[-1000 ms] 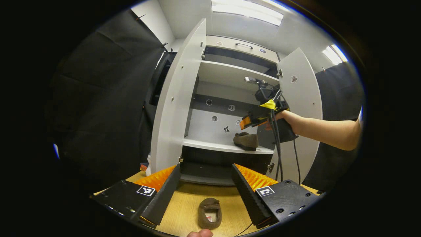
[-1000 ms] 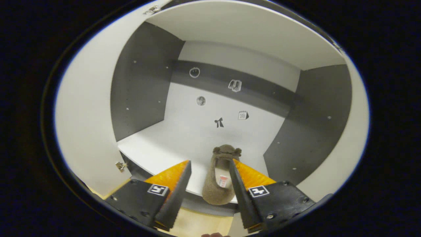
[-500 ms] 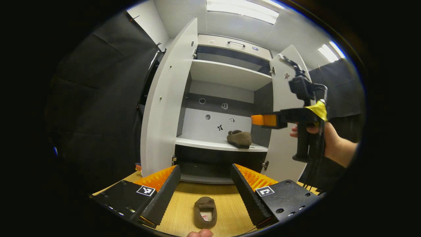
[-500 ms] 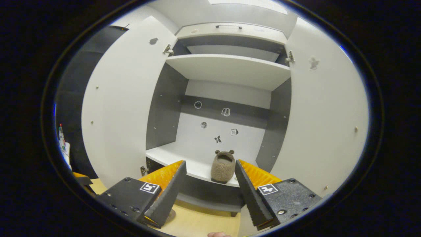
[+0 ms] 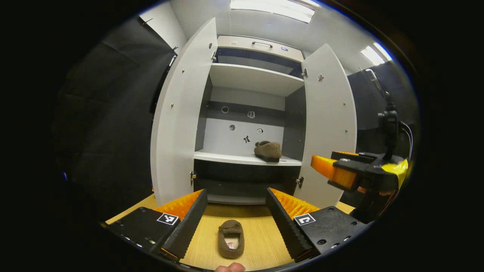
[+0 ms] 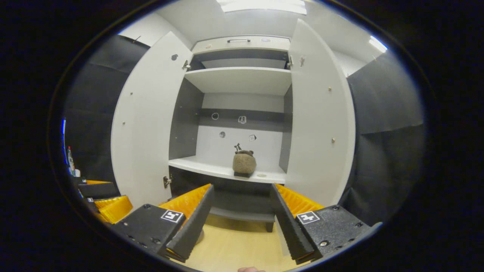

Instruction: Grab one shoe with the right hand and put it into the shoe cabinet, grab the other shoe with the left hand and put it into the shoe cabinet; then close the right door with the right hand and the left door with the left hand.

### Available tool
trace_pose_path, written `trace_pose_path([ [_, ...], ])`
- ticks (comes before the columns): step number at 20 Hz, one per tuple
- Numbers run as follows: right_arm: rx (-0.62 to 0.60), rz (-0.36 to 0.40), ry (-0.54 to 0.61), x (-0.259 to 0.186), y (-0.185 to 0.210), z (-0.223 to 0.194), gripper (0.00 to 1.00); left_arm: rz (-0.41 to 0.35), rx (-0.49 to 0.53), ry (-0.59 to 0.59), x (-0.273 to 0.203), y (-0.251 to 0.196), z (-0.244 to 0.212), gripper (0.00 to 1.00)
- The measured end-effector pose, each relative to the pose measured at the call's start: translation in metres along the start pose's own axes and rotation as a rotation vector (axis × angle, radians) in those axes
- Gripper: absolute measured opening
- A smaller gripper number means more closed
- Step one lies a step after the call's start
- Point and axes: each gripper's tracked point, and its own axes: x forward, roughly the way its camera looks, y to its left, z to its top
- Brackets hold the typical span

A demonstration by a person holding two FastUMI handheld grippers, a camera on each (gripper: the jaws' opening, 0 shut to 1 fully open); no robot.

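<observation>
One brown slipper (image 5: 268, 150) (image 6: 244, 163) rests on the middle shelf (image 5: 227, 158) of the white shoe cabinet, toward its right side. The other brown slipper (image 5: 230, 244) lies on the wooden floor, straight ahead between the fingers of my left gripper (image 5: 236, 194), which is open and short of it. My right gripper (image 6: 242, 189) is open and holds nothing, drawn back from the cabinet; in the left gripper view it sits at the far right (image 5: 332, 172), held in a hand. Both cabinet doors, left (image 5: 176, 121) and right (image 5: 329, 124), stand wide open.
An upper shelf (image 5: 253, 77) and a top compartment with a handle (image 5: 261, 44) sit above. Black cloth walls flank the cabinet on both sides. My left gripper (image 6: 106, 204) appears at the lower left of the right gripper view. Wooden floor (image 6: 242, 245) lies before the cabinet.
My right gripper has pulled back out of the cabinet, leaving the slipper on the shelf, and dropped to the right. My left gripper has shifted slightly back, the floor slipper staying between its fingers.
</observation>
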Motion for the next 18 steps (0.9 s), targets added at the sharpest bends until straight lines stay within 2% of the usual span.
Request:
trace_pose_path([
  [1,0.002,-0.020,0.006,-0.007,-0.005,-0.011,0.94,-0.003,0.004,0.012,0.001,-0.004,-0.004,0.95],
  [4,0.030,-0.061,0.045,-0.030,-0.015,-0.045,0.94,-0.003,0.025,0.043,0.003,-0.006,-0.013,0.95],
  [8,0.045,-0.077,0.112,-0.055,-0.029,-0.077,0.94,0.003,0.057,0.123,0.004,-0.006,-0.043,0.95],
  [11,0.048,-0.097,0.116,-0.065,-0.043,-0.078,0.94,-0.014,0.066,0.200,0.006,-0.006,-0.069,0.95],
  [14,0.079,-0.110,0.122,-0.071,-0.049,-0.071,0.94,0.002,0.081,0.265,0.027,0.009,-0.095,0.95],
  [18,0.099,-0.096,0.079,-0.079,-0.046,-0.047,0.94,0.025,0.015,0.508,0.050,0.031,-0.172,0.95],
])
